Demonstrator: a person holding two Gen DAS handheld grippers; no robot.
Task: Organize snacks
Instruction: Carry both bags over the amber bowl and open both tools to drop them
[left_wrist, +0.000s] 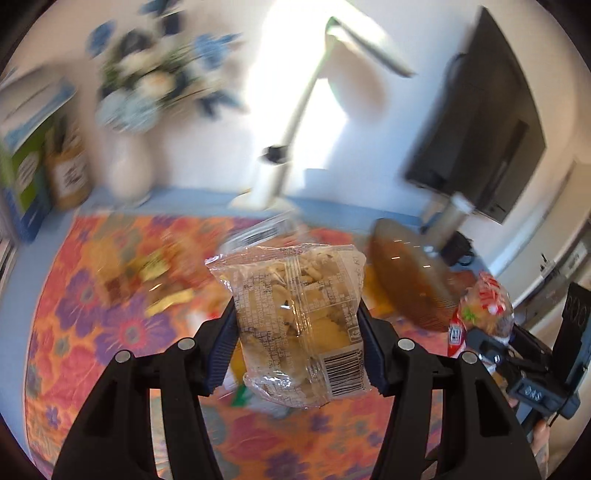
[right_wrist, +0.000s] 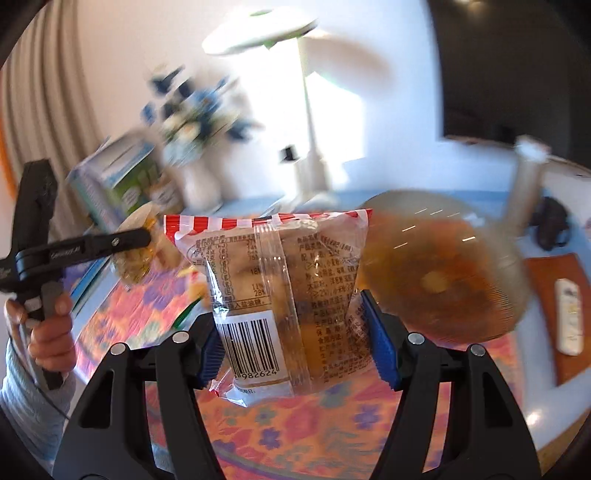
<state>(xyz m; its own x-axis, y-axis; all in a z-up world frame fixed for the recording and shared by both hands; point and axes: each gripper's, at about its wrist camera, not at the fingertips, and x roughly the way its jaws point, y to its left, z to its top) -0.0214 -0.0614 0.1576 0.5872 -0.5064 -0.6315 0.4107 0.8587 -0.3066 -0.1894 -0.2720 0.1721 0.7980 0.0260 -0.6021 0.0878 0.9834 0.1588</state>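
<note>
My left gripper (left_wrist: 297, 332) is shut on a clear packet of pale crackers (left_wrist: 295, 317) and holds it above the flowered tablecloth (left_wrist: 92, 314). My right gripper (right_wrist: 291, 339) is shut on a clear snack packet with a red-and-white striped top (right_wrist: 280, 291), also held in the air. A brown glass bowl (right_wrist: 443, 269) stands just right of it and shows in the left wrist view (left_wrist: 410, 273) too. Several loose snacks (left_wrist: 159, 273) lie blurred on the cloth. The left gripper with its packet shows at the left of the right wrist view (right_wrist: 136, 240).
A white vase of blue flowers (left_wrist: 129, 162), a white desk lamp (left_wrist: 273, 173), a green-and-blue box (left_wrist: 22, 173) and a jar (left_wrist: 68, 173) stand at the back. A dark monitor (left_wrist: 487, 122) stands right. A remote (right_wrist: 570, 317) lies on a brown mat.
</note>
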